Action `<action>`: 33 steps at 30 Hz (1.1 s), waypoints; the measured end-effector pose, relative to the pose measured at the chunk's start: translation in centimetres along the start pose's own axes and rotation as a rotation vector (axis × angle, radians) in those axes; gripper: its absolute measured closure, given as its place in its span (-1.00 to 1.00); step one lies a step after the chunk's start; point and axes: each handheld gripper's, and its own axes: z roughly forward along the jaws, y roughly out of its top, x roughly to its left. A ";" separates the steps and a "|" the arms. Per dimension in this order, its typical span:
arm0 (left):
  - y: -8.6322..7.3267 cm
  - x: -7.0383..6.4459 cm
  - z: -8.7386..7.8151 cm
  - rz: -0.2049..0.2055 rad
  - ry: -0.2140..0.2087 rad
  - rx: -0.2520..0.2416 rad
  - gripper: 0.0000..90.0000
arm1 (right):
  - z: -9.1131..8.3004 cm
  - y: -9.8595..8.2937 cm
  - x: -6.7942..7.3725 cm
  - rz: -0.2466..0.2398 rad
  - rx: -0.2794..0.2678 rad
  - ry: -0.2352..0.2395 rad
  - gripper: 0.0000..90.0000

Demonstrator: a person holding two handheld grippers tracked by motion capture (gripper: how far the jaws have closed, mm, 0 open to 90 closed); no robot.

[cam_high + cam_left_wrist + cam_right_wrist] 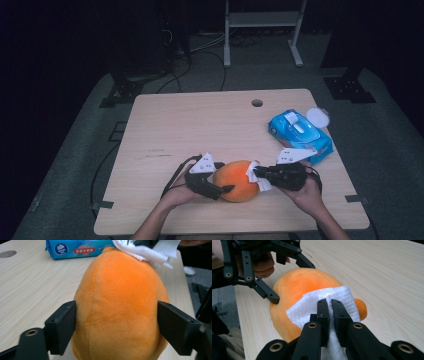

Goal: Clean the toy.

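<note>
- An orange plush toy (238, 181) is seen lying on the worktop (200, 130), close to the near edge and slightly right of its middle.
- The left claw (224, 188) is set around the toy's left end; in the left gripper view its jaws are pressed against the two sides of the toy (120, 312), so the toy is clamped between them.
- The right claw (256, 173) is brought to the toy's right end. Its jaws are pressed together on a white wipe (325, 303), which is pinched between them.
- The wipe is laid flat against the upper surface of the toy (294, 287), touching it; a small orange tip is left showing past the wipe.
- A blue pack of wipes (299, 134) is seen near the right edge of the worktop, apart from the toy, with its lid flipped open.
- A round hole (257, 103) is noted near the far edge.
</note>
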 end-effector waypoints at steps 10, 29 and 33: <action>0.0 -0.1 -0.1 0.015 0.004 0.019 -0.54 | 0.7 0.9 1.9 -0.048 0.000 0.038 0.88; -0.6 0.2 -0.1 -0.010 0.007 0.014 -0.52 | 0.5 0.1 0.5 -0.002 0.006 0.064 0.88; -0.4 -0.1 0.0 -0.011 0.006 0.012 -0.52 | 0.2 -0.7 -1.1 0.044 0.015 0.019 0.88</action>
